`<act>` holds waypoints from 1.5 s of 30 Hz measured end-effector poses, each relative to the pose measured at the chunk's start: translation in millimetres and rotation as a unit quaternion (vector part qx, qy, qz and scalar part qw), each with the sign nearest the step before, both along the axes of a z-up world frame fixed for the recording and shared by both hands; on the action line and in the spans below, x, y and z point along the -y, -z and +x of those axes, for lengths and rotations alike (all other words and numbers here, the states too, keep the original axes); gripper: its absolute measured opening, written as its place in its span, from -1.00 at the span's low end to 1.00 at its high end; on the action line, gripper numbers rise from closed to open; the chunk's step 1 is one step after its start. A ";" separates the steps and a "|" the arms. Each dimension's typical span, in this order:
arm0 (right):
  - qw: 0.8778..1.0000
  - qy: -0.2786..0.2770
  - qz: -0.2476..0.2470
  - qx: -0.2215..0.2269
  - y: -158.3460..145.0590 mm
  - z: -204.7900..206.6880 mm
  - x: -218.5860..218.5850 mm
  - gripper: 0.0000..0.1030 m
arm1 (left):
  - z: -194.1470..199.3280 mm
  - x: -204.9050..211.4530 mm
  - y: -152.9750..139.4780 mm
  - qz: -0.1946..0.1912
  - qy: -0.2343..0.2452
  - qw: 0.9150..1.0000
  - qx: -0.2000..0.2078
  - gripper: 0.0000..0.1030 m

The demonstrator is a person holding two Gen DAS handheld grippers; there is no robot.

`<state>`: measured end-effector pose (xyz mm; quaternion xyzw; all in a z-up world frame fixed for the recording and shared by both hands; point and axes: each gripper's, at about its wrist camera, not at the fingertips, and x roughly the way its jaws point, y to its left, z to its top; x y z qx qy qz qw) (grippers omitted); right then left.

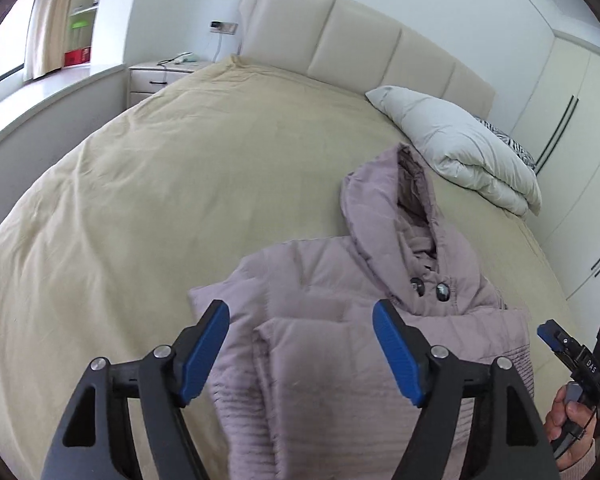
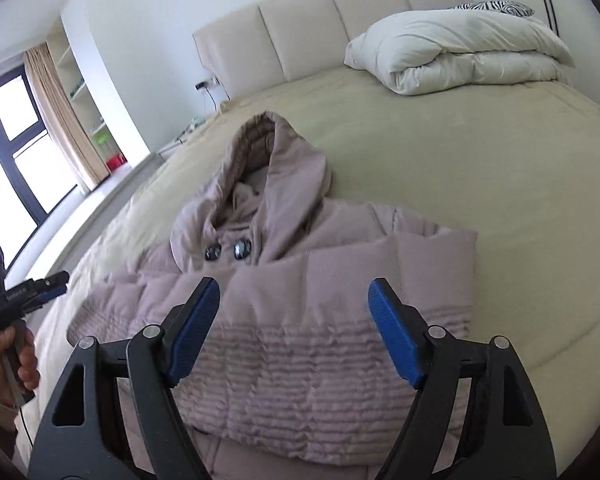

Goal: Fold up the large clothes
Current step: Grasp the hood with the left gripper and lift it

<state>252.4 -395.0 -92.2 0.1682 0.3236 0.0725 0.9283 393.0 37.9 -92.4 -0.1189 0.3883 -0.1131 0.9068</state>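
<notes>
While the jacket's [image 1: 340,344] hem ran out of frame, both tools, left [image 1: 301,350] and right [image 2: 294,330], gaped wide above the bed [image 1: 140,208] near a folded duvet [image 2: 460,52].

A wide bed [image 1: 140,200] covered by a yellowish-beige blanket [image 2: 480,184] carries everything, with a padded cream headboard [image 1: 360,40] at its far end. A mauve hooded puffer coat [image 1: 340,360] lies flat on the blanket at the end away from the headboard, its hood [image 2: 268,160] pointing toward the headboard. A folded white duvet [image 2: 460,52] sits on the blanket just before the headboard, well apart from the coat, with a zebra-print pillow [image 2: 496,7] behind it
</notes>
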 end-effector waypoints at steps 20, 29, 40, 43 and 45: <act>1.000 -0.016 -0.007 0.004 82.9 54.4 -22.6 0.62 | 222.3 182.8 51.5 0.172 0.001 0.985 -0.031 0.52; 1.000 -0.017 0.002 0.012 80.8 37.7 -19.2 0.62 | 202.6 191.2 38.6 0.173 0.046 0.984 0.002 -0.89; 0.997 -0.001 0.050 0.056 25.9 25.4 -18.2 0.72 | 115.8 150.1 -22.3 0.110 0.071 0.985 0.109 -0.92; 0.998 0.005 -0.026 0.050 -3.3 67.9 -34.5 0.94 | 93.3 141.6 -23.8 0.089 0.077 0.985 0.124 -0.92; 0.999 0.004 -0.043 0.031 -9.3 109.8 -39.0 0.94 | 84.4 134.6 -24.4 0.074 0.076 0.986 0.131 -0.92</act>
